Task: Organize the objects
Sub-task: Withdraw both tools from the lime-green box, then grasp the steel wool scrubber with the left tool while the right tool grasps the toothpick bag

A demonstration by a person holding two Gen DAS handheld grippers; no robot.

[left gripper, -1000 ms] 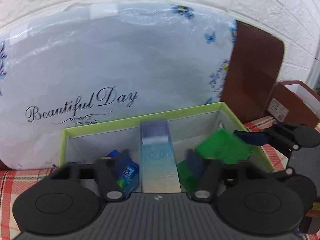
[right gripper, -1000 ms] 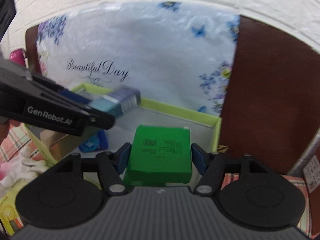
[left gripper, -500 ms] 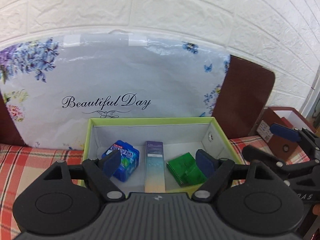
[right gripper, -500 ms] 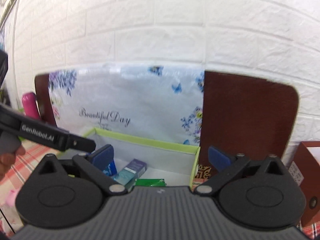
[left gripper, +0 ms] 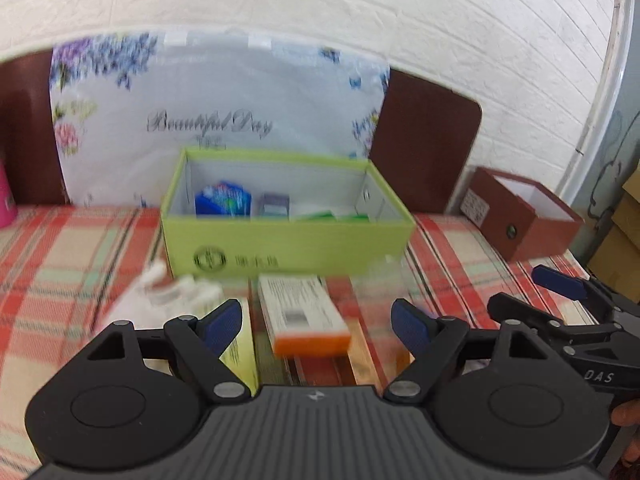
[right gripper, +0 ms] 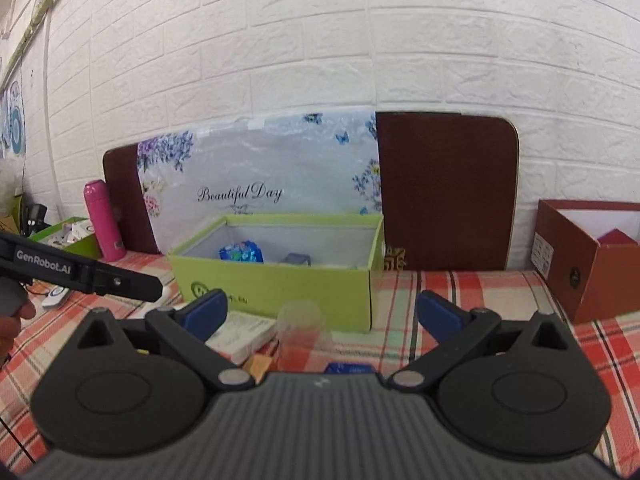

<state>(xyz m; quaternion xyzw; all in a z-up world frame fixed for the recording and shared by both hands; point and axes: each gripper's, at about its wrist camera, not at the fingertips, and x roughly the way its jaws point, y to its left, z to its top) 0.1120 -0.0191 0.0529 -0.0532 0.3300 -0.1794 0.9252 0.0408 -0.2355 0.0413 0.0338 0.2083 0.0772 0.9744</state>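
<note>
A lime-green open box [left gripper: 288, 246] [right gripper: 280, 284] stands on the checked cloth. Inside it lie a blue pack [left gripper: 223, 199] [right gripper: 241, 253], a purple-teal carton [left gripper: 273, 205] [right gripper: 296, 259] and a green box [left gripper: 320, 216]. My left gripper [left gripper: 318, 322] is open and empty, held back from the box above a white-and-orange carton [left gripper: 302, 314]. My right gripper [right gripper: 320, 312] is open and empty, also in front of the box. A clear plastic cup [right gripper: 300, 330] stands between its fingers' line and the box. A yellow carton [left gripper: 240, 354] and a white crumpled thing [left gripper: 160, 300] lie at the left.
A brown open box [left gripper: 524, 222] [right gripper: 588, 264] stands at the right. A flowered bag [right gripper: 260, 184] and brown boards [right gripper: 444, 196] lean on the white brick wall. A pink bottle [right gripper: 99, 220] and another green tray [right gripper: 68, 236] stand far left. A blue item [right gripper: 347, 368] lies under the right gripper.
Both grippers let go of their items in the green box, opened, and pulled back and up away from it. The loose items in front of the box have come into view.
</note>
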